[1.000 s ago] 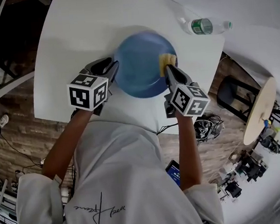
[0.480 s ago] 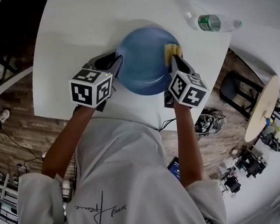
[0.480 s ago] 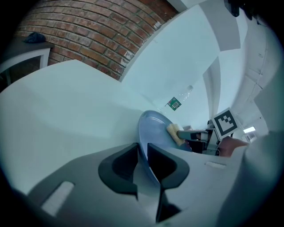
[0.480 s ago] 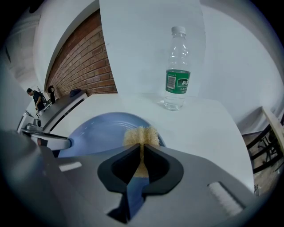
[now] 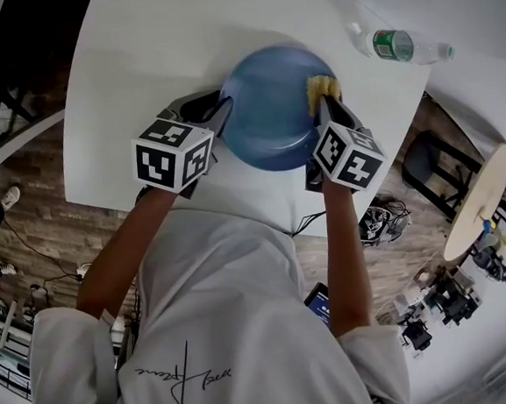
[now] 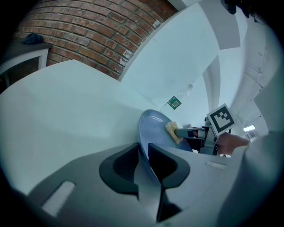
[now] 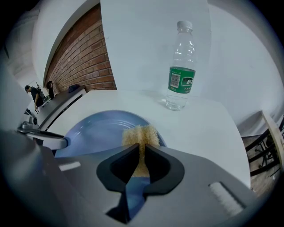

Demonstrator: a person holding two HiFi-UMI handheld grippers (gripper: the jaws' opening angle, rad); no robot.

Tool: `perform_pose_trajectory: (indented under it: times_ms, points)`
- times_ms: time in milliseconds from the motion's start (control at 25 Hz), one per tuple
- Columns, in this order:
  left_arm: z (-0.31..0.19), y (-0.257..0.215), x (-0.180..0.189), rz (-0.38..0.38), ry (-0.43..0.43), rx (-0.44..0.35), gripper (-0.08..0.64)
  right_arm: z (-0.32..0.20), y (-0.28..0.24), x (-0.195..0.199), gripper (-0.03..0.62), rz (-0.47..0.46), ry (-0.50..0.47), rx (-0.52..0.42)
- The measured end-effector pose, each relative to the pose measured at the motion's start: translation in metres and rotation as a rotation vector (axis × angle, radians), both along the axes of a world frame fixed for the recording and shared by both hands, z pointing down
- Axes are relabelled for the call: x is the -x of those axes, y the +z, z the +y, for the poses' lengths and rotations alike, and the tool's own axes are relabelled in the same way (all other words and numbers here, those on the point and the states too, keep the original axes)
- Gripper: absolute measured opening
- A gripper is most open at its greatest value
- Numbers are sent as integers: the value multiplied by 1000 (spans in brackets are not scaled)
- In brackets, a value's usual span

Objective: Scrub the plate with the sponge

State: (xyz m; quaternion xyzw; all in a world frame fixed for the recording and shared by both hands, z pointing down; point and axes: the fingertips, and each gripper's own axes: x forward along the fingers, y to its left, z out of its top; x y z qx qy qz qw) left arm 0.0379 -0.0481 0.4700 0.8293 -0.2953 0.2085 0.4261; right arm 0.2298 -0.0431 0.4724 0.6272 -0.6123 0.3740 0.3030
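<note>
Mid-scrub: left gripper (image 5: 217,114), fingers just eased wider yet pinching the rim, steadies the plate (image 5: 272,120) on the desk (image 5: 134,49); right gripper (image 5: 326,104), clenched on the sponge (image 5: 320,86) at the plate's right edge, should next sweep inward.

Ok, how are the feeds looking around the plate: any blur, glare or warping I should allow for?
Head view: strong fisheye, the table edges bow, but the blue plate is sharp and evenly lit, no glare. Left gripper view: dark corners, the plate's near rim looks soft. Right gripper view: yellow sponge and water bottle sharp, brick wall curves.
</note>
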Motion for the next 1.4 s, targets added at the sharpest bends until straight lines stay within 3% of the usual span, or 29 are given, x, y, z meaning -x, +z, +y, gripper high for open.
perform_pose_trajectory:
  times_ms: [1400]
  points:
    - [-1, -2, 0, 8, 6, 5, 83, -24, -1, 22, 44, 9, -100, 45]
